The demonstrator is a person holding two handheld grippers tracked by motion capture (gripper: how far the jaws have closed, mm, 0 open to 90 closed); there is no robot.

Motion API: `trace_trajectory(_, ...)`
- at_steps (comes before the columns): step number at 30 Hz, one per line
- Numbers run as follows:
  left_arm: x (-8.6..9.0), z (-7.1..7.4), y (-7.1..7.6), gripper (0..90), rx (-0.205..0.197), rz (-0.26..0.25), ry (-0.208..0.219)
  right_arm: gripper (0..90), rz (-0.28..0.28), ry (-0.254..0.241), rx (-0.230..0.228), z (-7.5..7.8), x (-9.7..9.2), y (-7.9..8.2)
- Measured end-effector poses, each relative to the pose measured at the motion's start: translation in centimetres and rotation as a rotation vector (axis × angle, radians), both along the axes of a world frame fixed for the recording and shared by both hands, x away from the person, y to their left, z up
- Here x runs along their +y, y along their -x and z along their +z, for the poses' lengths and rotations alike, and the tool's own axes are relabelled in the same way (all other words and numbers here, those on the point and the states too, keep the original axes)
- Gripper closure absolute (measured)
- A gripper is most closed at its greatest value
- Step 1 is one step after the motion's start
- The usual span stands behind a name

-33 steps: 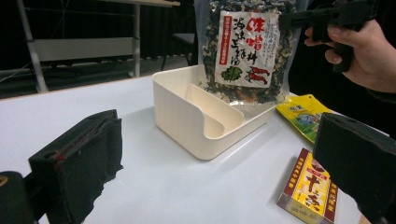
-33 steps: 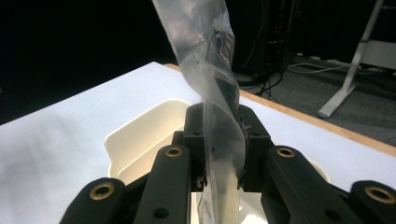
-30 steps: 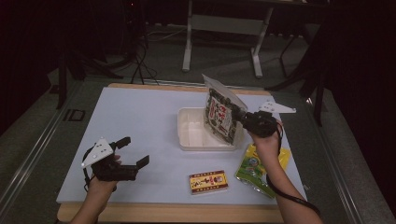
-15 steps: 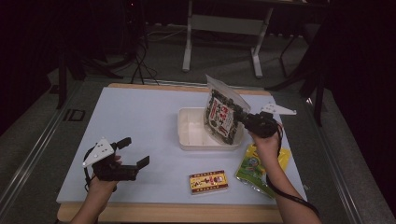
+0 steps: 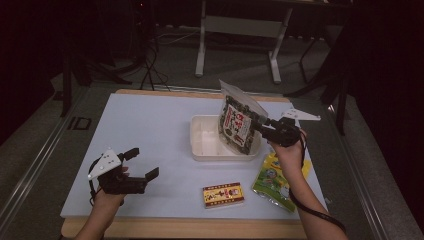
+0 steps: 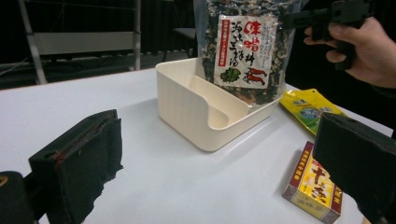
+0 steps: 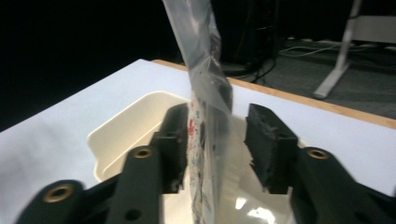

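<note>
- Clear plastic pouch of dark dried flakes with a white and red label (image 5: 236, 125) stood upright in the cream plastic tray (image 5: 204, 145), between the pads of the right gripper (image 5: 261, 125).
- Right gripper's jaws had just been opening; in the right gripper view the pouch (image 7: 205, 107) lay against the left pad with a gap at the right pad (image 7: 268, 140), so it was no longer clamped.
- Left gripper (image 5: 142, 162) rested low over the white bench (image 5: 150, 125), well apart from the tray, its jaws wide apart around nothing.
- Nearer the right hand lay a yellow-green flat packet (image 5: 277, 177); a small red and yellow carton (image 5: 223, 194) lay between the two grippers.
</note>
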State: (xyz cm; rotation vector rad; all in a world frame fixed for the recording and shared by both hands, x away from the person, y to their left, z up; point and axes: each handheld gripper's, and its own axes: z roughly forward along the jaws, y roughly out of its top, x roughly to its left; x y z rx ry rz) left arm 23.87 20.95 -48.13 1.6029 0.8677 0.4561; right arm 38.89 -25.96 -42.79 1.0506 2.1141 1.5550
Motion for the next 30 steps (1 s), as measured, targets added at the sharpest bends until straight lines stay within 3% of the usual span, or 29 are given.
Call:
trace_trajectory(3, 0.0, 0.0, 0.0, 1.5, 0.001, -0.002, 0.001, 52.6, -0.009, 0.01, -0.003, 0.1, -0.1, 0.1)
trace_trajectory(7, -0.2, 0.0, 0.1, 1.5, -0.003, -0.008, -0.011, 42.4, -0.013, 0.004, -0.001, 0.8, -0.7, 0.9)
trace_trajectory(10, -0.3, -0.1, 0.1, 1.5, -0.003, -0.011, -0.012, 40.4, -0.019, 0.0, -0.008, 1.0, -0.9, 1.2)
trace_trajectory(22, -0.8, -0.4, 0.1, 1.5, -0.006, -0.035, -0.029, 18.9, -0.078, -0.007, -0.028, 1.2, -3.7, 4.3)
trace_trajectory(23, -0.9, -0.4, 0.1, 1.5, -0.008, -0.036, -0.031, 13.4, -0.073, -0.006, -0.026, 1.2, -4.3, 5.0)
trace_trajectory(30, -1.1, -0.7, 0.0, 1.6, -0.002, -0.055, -0.034, 12.1, -0.068, -0.034, -0.039, 1.7, -5.9, 6.9)
